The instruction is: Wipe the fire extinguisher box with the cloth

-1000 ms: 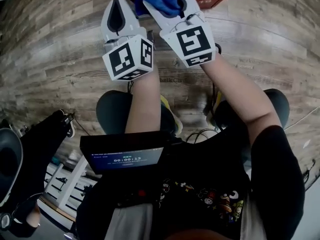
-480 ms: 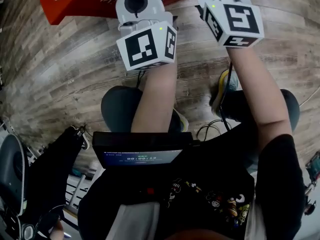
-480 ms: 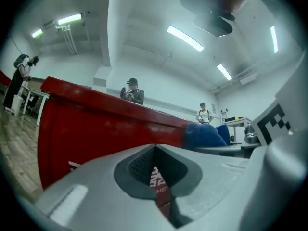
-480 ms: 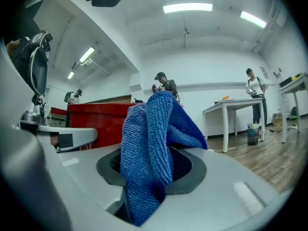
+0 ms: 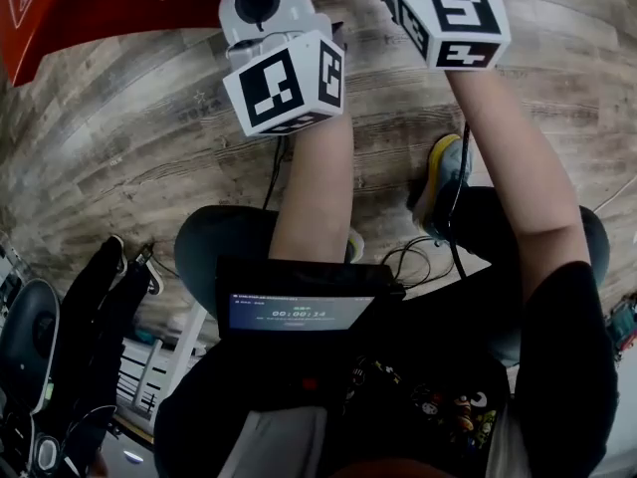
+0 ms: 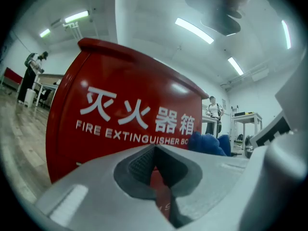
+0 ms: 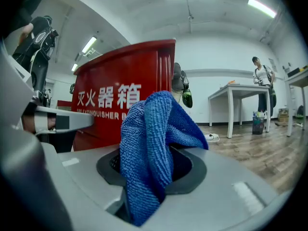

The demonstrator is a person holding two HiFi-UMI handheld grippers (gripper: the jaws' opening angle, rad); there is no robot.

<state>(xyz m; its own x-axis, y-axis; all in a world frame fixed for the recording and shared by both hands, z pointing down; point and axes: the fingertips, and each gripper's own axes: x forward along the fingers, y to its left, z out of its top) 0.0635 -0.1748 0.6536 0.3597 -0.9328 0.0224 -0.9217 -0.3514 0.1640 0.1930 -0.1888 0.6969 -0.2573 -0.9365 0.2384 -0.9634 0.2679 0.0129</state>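
Observation:
The red fire extinguisher box (image 6: 125,109) stands on the wooden floor and fills most of the left gripper view; its lower edge shows in the head view's top left (image 5: 109,8). My left gripper (image 6: 154,153) is shut with nothing in it, close in front of the box's lettered face. A blue cloth (image 7: 149,148) bunches up out of my right gripper (image 7: 154,167), which is shut on it. The box (image 7: 125,95) is just ahead and to the left of the cloth. In the head view the right gripper's marker cube (image 5: 453,13) shows, but its jaws are cut off at the top.
A person (image 7: 262,73) stands by a white table (image 7: 240,97) at the far right. Another person (image 6: 33,71) is far off on the left. A cable (image 5: 418,257) lies on the floor by my feet. Black gear (image 5: 80,337) lies at the left.
Both grippers have moved forward towards the box. The cloth and the right jaws have left the top of the head view. The box now sits further left in that view.

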